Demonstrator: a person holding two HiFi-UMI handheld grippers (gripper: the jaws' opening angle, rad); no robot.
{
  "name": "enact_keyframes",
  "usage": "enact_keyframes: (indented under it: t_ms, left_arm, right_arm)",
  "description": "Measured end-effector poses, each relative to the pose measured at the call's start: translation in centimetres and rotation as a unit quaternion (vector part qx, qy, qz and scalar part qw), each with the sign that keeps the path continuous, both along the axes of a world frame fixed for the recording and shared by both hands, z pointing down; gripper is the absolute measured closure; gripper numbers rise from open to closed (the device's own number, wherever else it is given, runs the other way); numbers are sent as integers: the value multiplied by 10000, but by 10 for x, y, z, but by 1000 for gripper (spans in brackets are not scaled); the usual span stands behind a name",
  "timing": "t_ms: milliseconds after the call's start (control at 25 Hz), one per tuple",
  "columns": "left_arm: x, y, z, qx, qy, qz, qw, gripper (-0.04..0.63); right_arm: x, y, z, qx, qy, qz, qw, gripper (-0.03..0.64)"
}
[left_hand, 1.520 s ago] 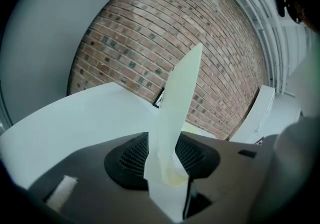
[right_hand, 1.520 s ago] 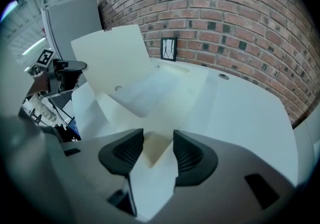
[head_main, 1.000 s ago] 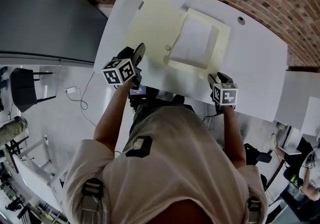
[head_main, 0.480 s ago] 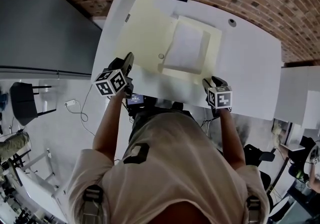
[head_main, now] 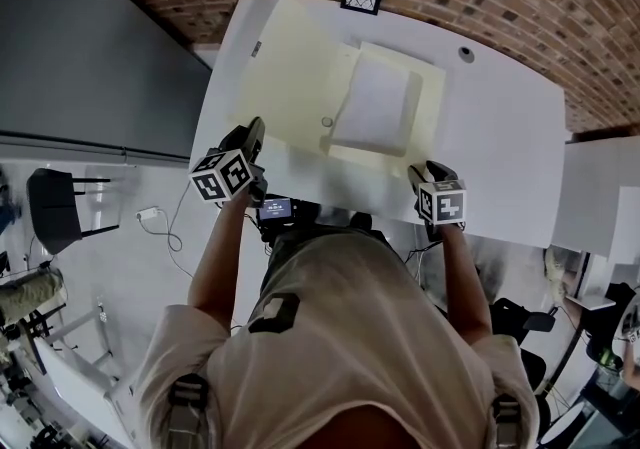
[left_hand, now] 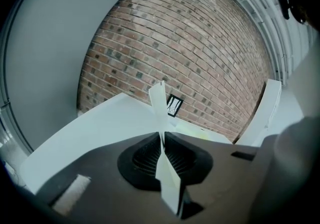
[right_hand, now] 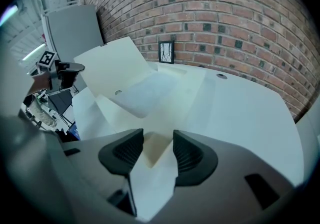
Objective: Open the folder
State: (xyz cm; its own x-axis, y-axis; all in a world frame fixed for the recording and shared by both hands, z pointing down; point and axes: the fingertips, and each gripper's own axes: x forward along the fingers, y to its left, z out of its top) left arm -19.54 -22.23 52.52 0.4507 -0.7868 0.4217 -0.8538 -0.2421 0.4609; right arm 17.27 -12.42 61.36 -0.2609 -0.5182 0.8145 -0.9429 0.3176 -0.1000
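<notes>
The person wears a pale, off-white short-sleeved T-shirt (head_main: 350, 337). A webbing strap with a dark buckle (head_main: 185, 389) lies over each shoulder, and a dark angular clip (head_main: 275, 310) sits on the shirt's left side. The left gripper (head_main: 256, 127) and right gripper (head_main: 419, 173) have dark grey to black moulded bodies. Each carries a white marker cube (head_main: 222, 177) printed with black square patterns, the second marker cube (head_main: 443, 204) being alike. The fingers (left_hand: 144, 159) of both are black, broad and rounded, with fine ribbing on their inner faces.
</notes>
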Motion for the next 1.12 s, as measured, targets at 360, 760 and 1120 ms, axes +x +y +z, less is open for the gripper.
enact_keyframes:
  t_ms: [360, 760, 1120]
  left_arm:
    - [-4, 5, 7, -197, 169, -56, 9996, 588]
    - [-18, 27, 16, -323, -27, -271, 9991, 588]
    - [-30, 38, 32, -427, -628, -229, 9969, 584]
  right_arm:
    - [0, -1, -3, 44, -52, 44, 10000, 446]
    - [3, 3, 0, 25, -201, 193, 9996, 449]
    - [-1, 3, 1, 42, -134, 173, 9998, 453]
